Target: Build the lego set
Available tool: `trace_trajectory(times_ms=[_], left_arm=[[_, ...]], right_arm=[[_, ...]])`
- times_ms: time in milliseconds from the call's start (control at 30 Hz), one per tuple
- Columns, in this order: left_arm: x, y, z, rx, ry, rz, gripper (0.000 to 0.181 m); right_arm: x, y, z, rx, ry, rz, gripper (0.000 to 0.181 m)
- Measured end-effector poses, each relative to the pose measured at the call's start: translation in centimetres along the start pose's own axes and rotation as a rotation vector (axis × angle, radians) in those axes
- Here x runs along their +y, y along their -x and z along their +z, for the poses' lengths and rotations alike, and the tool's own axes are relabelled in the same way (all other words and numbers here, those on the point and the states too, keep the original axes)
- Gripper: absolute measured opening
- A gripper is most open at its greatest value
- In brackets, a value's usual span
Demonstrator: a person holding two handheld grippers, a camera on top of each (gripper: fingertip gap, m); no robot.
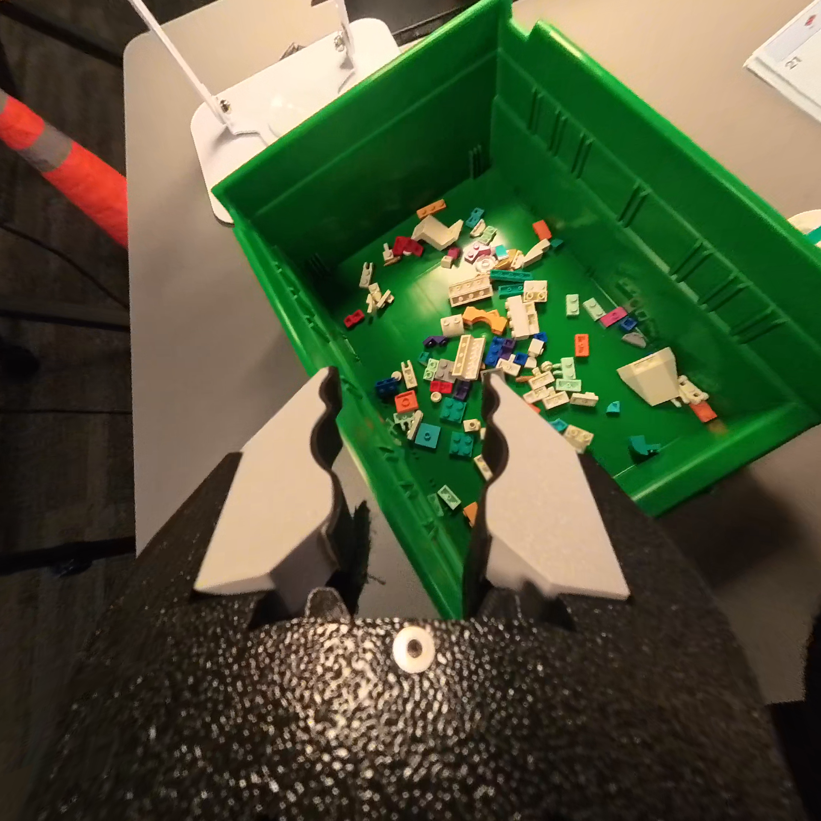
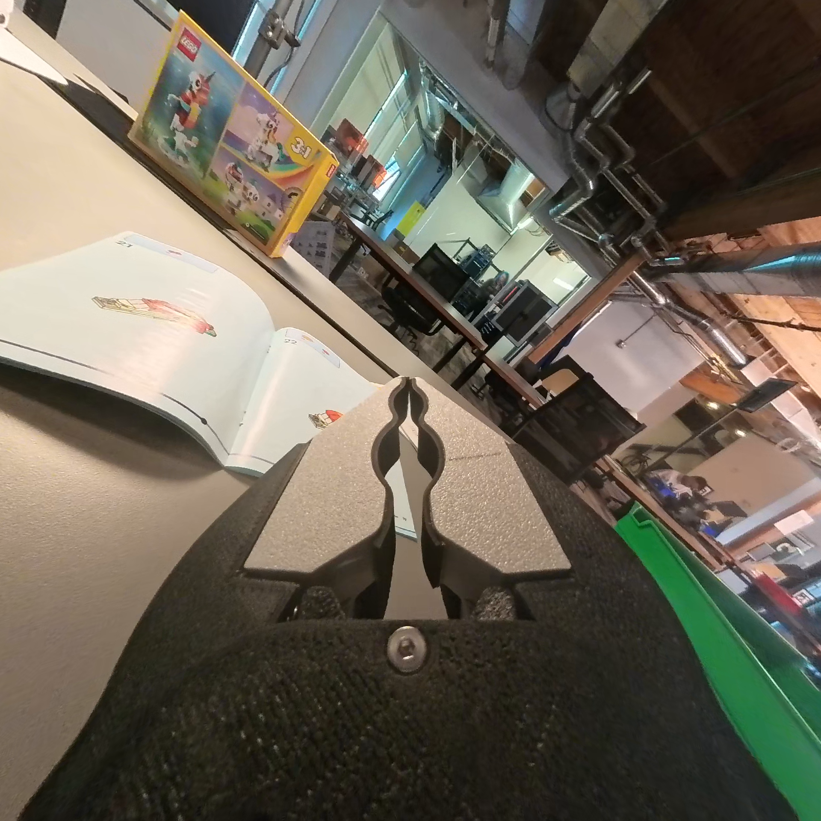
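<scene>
A green plastic bin (image 1: 400,146) stands on the grey table and holds several loose lego pieces (image 1: 488,337) in white, teal, blue, orange and red. My left gripper (image 1: 411,377) is open and empty, held above the bin's near left wall, one finger outside the bin and one over its inside. My right gripper (image 2: 408,381) is shut with nothing between its fingertips, lying low and tilted over the table. In front of it lie an open instruction booklet (image 2: 146,328) and, farther off, the set's yellow box (image 2: 231,151). The bin's green rim (image 2: 719,631) shows at the right.
A white stand with a flat base (image 1: 249,106) sits behind the bin at the table's far left corner. An orange and grey post (image 1: 75,164) stands off the table to the left. A paper sheet (image 1: 791,66) lies at the far right. Other tables and chairs fill the room beyond. My right fingertips sit around 50 cm from my left ones.
</scene>
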State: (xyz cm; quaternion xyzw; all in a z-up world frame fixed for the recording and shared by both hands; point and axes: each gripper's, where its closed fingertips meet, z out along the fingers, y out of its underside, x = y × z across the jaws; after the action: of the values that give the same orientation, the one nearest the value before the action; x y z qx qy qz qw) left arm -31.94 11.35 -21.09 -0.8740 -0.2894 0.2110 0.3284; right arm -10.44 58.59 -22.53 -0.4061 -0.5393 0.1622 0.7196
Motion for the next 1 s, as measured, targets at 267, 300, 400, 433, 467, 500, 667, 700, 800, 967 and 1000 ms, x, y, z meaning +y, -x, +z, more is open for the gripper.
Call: trace_trajectory(times_ms=[267, 300, 400, 433, 467, 500, 667, 700, 800, 967, 1000], left_arm=[[2.2, -0.6, 0.2, 0.037, 0.118, 0.01, 0.057], [2.7, -0.9, 0.3, 0.049, 0.147, 0.009, 0.057], [3.8, -2.4, 0.8, 0.126, 0.205, -0.021, 0.062], [3.9, -2.2, 0.9, 0.106, 0.206, -0.009, 0.059], [3.9, -2.1, 0.8, 0.09, 0.21, 0.004, 0.054], [4.0, -2.1, 0.8, 0.08, 0.216, 0.017, 0.052], [3.4, -3.4, 1.0, 0.079, 0.236, 0.256, 0.024], [3.3, -4.5, 1.2, 0.131, 0.24, 0.308, 0.023], [4.3, -6.5, 2.2, 0.217, 0.323, 0.417, 0.022], [7.8, -6.0, 3.9, 0.219, 0.569, 0.492, 0.024], [8.3, -6.3, 4.0, 0.24, 0.601, 0.494, 0.025]], right_arm=[[-0.1, -0.1, 0.0, 0.0, -0.01, 0.011, 0.0], [-0.2, -0.1, 0.0, 0.002, -0.012, 0.014, 0.0], [-0.3, -0.1, -0.1, 0.0, -0.019, 0.02, 0.0], [-0.3, -0.1, -0.1, -0.001, -0.021, 0.021, 0.0], [-0.3, -0.1, -0.1, -0.002, -0.023, 0.022, 0.0], [-0.3, -0.1, -0.1, -0.002, -0.024, 0.023, 0.0], [-0.4, -0.1, -0.2, -0.008, -0.032, 0.038, 0.0], [-0.4, -0.1, -0.2, -0.01, -0.033, 0.041, 0.0], [-0.5, -0.2, -0.3, -0.01, -0.042, 0.051, 0.0], [-0.6, -0.4, -0.4, -0.012, -0.054, 0.077, 0.0], [-0.7, -0.4, -0.4, -0.013, -0.056, 0.078, 0.0]])
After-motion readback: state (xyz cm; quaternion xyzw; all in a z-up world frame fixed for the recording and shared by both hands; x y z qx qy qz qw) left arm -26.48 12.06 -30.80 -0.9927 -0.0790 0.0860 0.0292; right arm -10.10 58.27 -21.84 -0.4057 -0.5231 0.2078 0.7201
